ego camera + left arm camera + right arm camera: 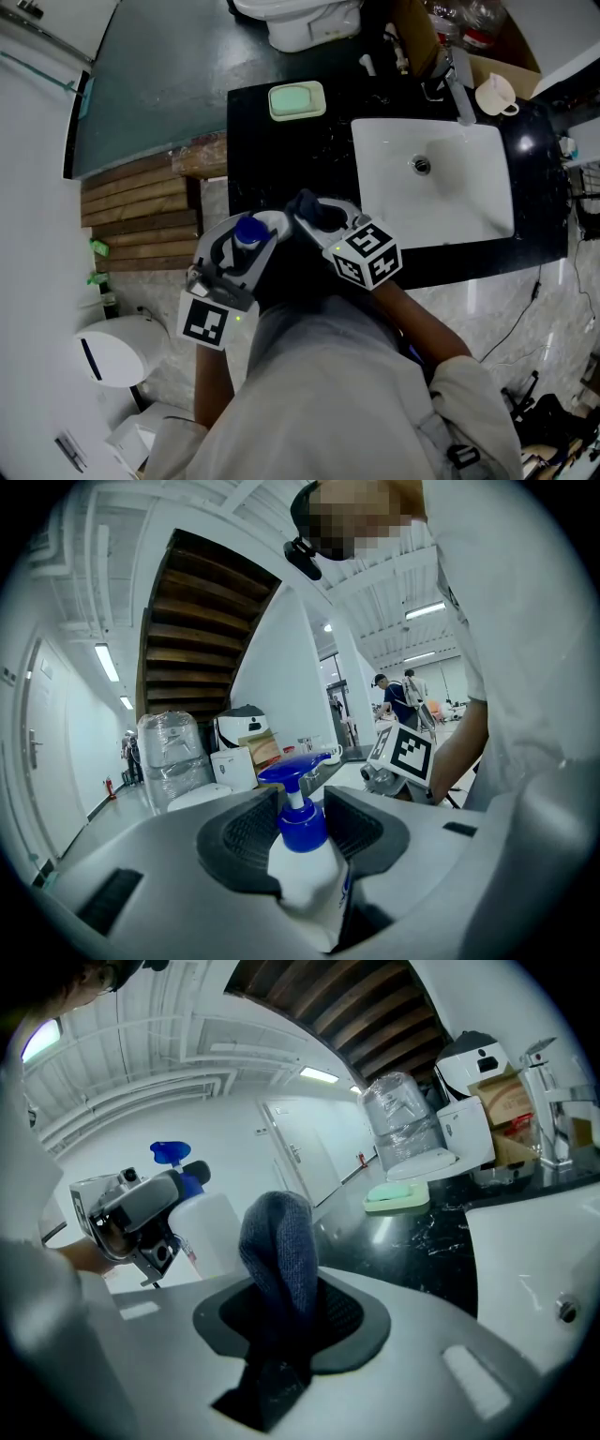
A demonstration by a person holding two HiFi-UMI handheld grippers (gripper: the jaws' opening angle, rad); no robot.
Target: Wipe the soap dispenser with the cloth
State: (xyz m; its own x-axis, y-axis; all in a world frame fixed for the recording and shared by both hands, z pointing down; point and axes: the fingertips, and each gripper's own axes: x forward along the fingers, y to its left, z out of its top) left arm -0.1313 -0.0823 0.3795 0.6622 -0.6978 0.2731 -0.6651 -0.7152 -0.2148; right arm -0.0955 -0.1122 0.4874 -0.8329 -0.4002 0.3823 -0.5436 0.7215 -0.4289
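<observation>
My left gripper is shut on a white soap dispenser with a blue pump head, held upright between the dark pads. In the head view the dispenser sits in the left gripper in front of the black counter's near edge. My right gripper is shut on a dark blue cloth that bulges up out of the jaws. The cloth is just to the right of the dispenser in the head view, close to it; whether they touch I cannot tell.
A black counter carries a white sink, a chrome tap, a white mug and a green soap dish. A wooden slatted platform and a white bin lie to the left.
</observation>
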